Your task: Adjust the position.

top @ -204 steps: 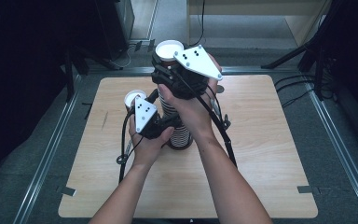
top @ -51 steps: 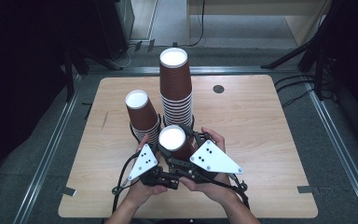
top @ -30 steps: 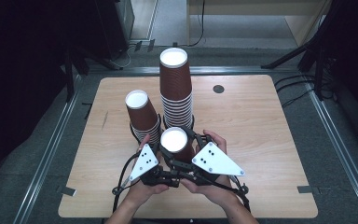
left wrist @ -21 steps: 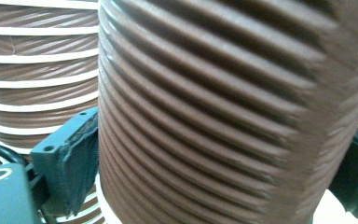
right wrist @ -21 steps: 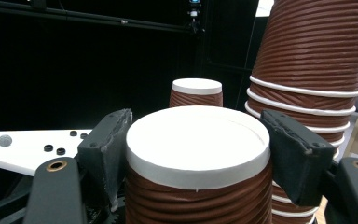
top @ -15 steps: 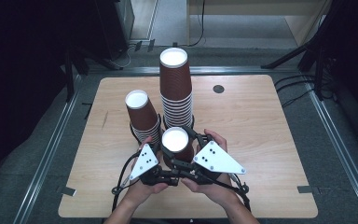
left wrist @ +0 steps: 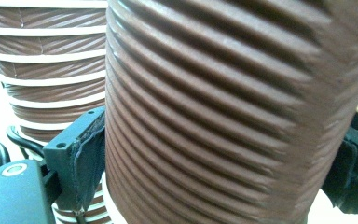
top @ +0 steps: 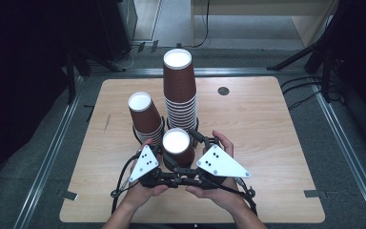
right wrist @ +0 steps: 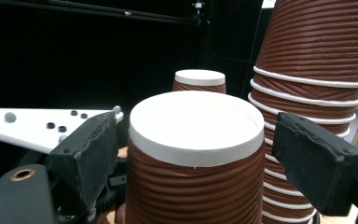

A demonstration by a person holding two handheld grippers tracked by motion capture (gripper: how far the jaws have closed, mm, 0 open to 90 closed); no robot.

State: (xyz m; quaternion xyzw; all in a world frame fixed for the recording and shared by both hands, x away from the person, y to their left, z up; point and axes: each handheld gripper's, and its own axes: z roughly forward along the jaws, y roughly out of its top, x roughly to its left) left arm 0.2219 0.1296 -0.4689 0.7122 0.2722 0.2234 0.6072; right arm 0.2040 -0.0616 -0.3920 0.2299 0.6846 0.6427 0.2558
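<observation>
A single brown ribbed paper cup point(top: 177, 145), upside down with its white base up, stands between my two grippers near the table's front. My left gripper point(top: 164, 158) has just been closing; its pads point(left wrist: 86, 156) press the cup point(left wrist: 223, 116) on both sides. My right gripper point(top: 194, 143) has just been opening; its pads point(right wrist: 91, 161) stand off the cup point(right wrist: 196, 154), which is still between them. Behind are a tall stack point(top: 178, 88) and a shorter stack point(top: 145, 117) of the same cups. The cup's lower rim is hidden by the grippers.
The wooden table point(top: 276, 143) has bare room on its right half, with a small dark round disc point(top: 223, 90) at the back. Metal rails point(top: 52, 152) run along both sides. Dark floor and stands lie beyond the far edge.
Several seconds ago both hands were up at the tall stack's top; they now sit low at the table's front with one cup between them. Over the last second nothing visibly shifted.
</observation>
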